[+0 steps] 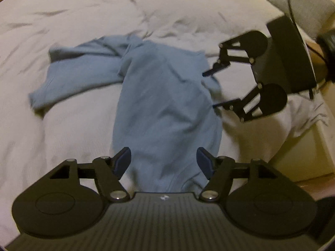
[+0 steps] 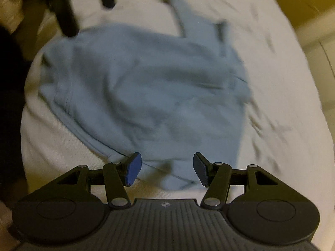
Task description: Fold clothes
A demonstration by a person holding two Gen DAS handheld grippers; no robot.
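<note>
Bed: white duvet point(image 1: 69, 27) under warm, dim light carries your blue garment point(image 1: 163, 96), which lies mid-frame.
Garment: body runs from 6 o'clock toward 12; one sleeve point(image 1: 77, 71) trails toward 9 o'clock, creased and bunched.
Left tongs point(image 1: 163, 163): spread wide, holding nothing, poised over the hem at 6 o'clock.
Right tongs point(image 1: 209, 90): also wide and empty, at 3 o'clock beside the garment's edge.
Progress: your garment is partly gathered, not a neat packet; sleeve and body folds remain, whichever stage this is.
</note>
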